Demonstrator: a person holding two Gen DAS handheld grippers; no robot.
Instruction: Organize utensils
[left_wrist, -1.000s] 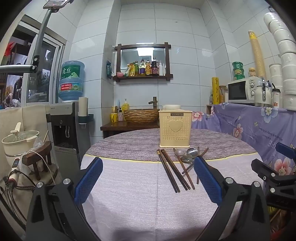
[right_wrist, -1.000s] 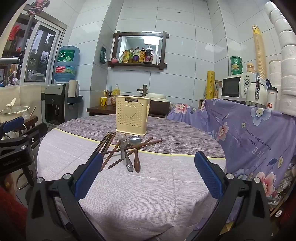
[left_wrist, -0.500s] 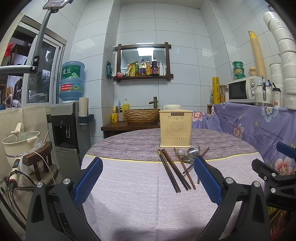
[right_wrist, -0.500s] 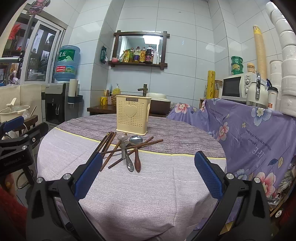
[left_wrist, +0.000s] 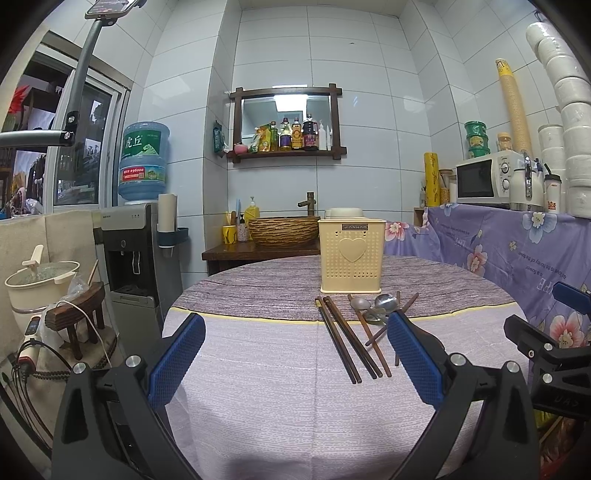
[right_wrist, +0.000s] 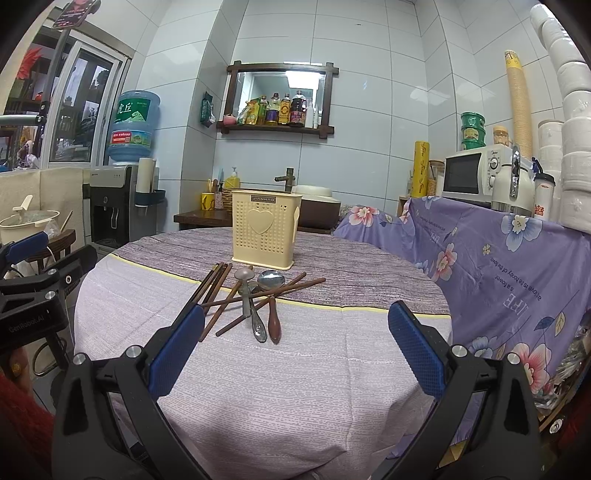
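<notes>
Nothing has shifted: both the left gripper (left_wrist: 295, 354) and right gripper (right_wrist: 295, 343) still hover wide open, empty. Chopsticks (right_wrist: 212, 291) and spoons (right_wrist: 258, 295) lie before the cream utensil holder (right_wrist: 264, 230).

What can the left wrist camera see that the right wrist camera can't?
Only the left wrist view shows the wicker basin behind the holder and the right gripper at its edge, open. Only the right wrist view shows the wooden-handled spoon whole, the holder's side, and the left gripper at its edge, open. Both show the cream utensil holder, the chopsticks, metal spoons and the round table.
</notes>
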